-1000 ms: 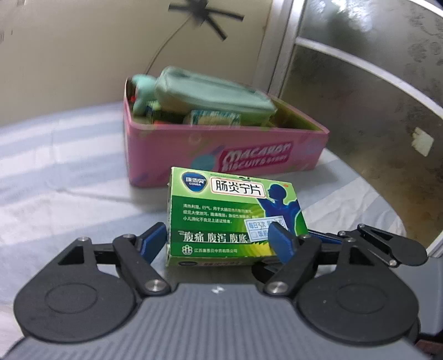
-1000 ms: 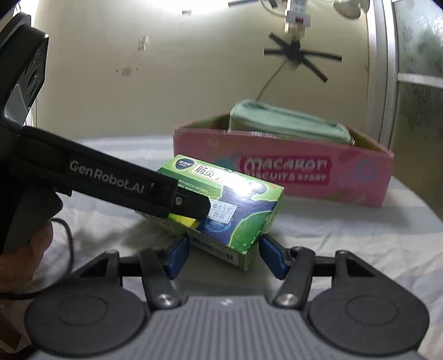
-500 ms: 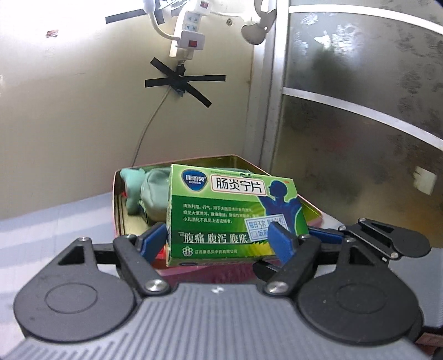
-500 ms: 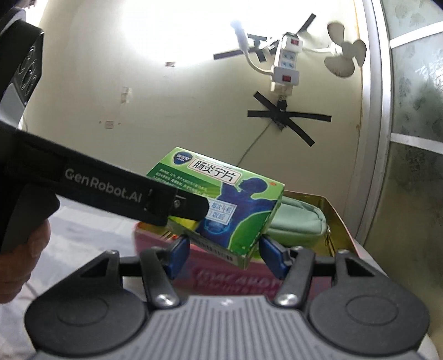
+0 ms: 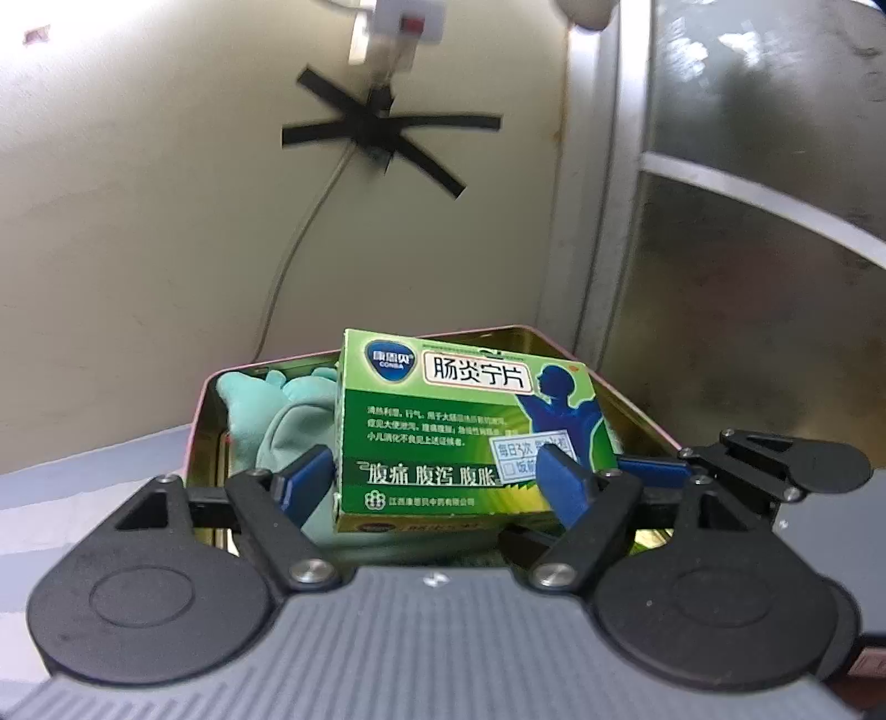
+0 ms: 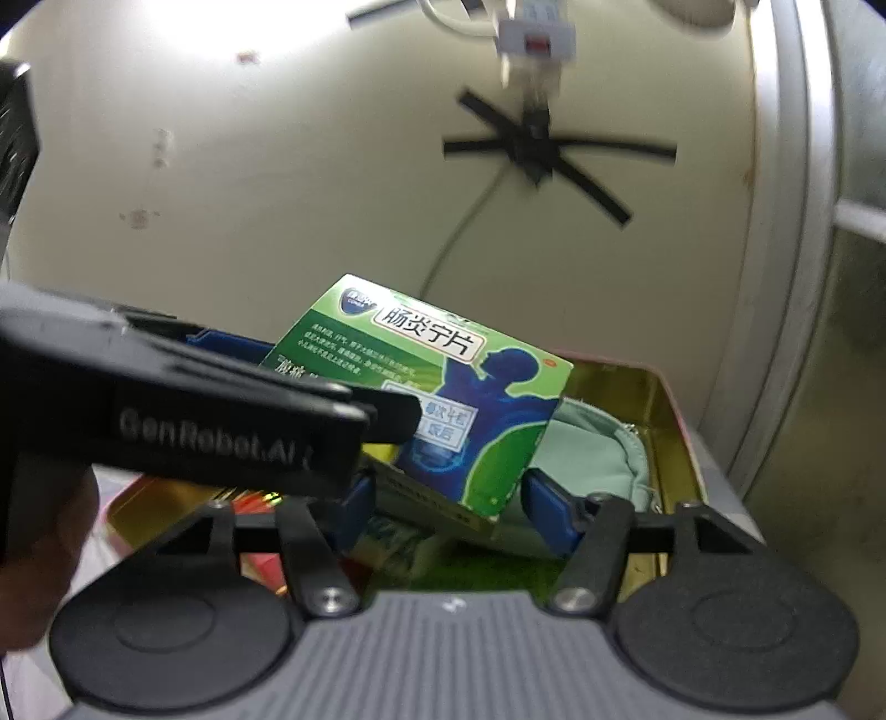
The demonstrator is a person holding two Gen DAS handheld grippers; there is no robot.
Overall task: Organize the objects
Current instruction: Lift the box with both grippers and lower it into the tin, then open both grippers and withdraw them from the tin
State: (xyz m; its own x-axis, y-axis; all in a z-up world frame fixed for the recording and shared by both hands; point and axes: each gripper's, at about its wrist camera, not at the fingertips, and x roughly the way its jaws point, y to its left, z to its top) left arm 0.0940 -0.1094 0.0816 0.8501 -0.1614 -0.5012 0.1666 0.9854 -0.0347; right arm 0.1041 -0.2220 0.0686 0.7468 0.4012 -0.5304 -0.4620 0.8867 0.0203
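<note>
The green medicine box hides most of the mint pouch in the pink tin. The left gripper blocks the box's left half; the power strip is blurred.

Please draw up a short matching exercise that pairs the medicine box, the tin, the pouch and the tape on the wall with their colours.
Things:
1. medicine box
2. biscuit tin
3. zipped pouch
4. tape cross

Colours:
A. pale mint green
B. black
C. bright green with a blue figure
D. pink outside, gold inside

Pairs: 1-C, 2-D, 3-A, 4-B
</note>
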